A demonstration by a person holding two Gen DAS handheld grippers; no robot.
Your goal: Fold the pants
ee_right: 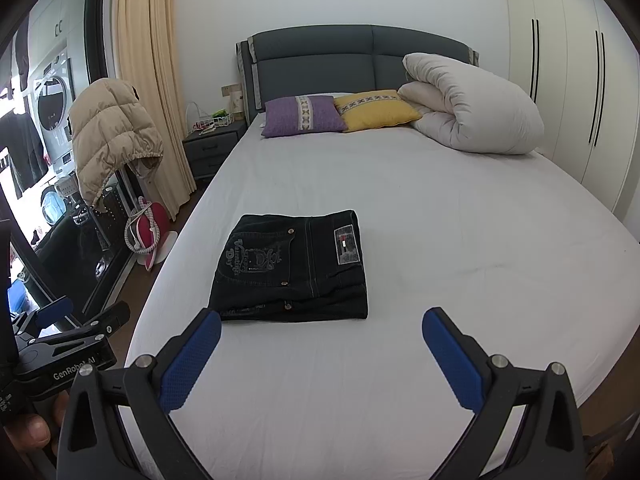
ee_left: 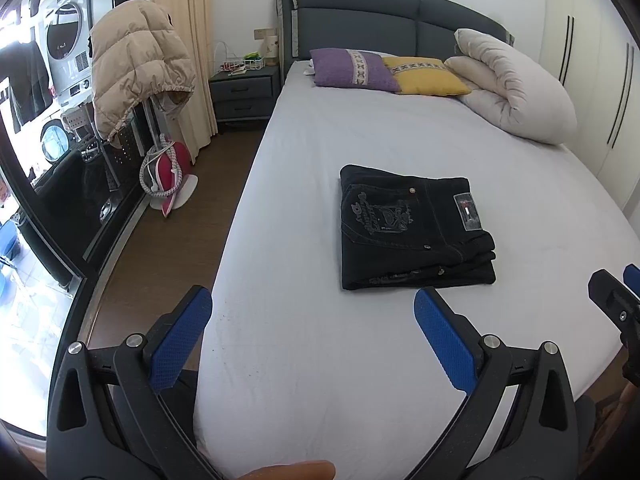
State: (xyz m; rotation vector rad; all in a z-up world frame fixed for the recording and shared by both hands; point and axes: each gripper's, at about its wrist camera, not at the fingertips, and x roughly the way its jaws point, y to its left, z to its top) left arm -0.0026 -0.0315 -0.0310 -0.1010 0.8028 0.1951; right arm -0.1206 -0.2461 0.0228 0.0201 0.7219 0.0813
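Observation:
Black jeans [ee_left: 414, 230] lie folded into a compact rectangle on the white bed sheet [ee_left: 320, 360], back pocket embroidery and waist label facing up. They also show in the right wrist view [ee_right: 294, 268]. My left gripper [ee_left: 314, 316] is open and empty, held back from the near edge of the pants. My right gripper [ee_right: 322, 334] is open and empty, just short of the pants' near edge. The right gripper's tip shows at the right edge of the left wrist view [ee_left: 614, 300]. The left gripper shows at the lower left of the right wrist view [ee_right: 76, 332].
A purple pillow [ee_right: 304, 116], a yellow pillow [ee_right: 376, 110] and a rolled white duvet [ee_right: 472, 108] lie at the bed's head. A nightstand [ee_left: 244, 92], a beige puffer jacket [ee_left: 136, 68] and a red fan [ee_left: 168, 176] stand left of the bed. Wardrobe doors [ee_right: 580, 80] line the right.

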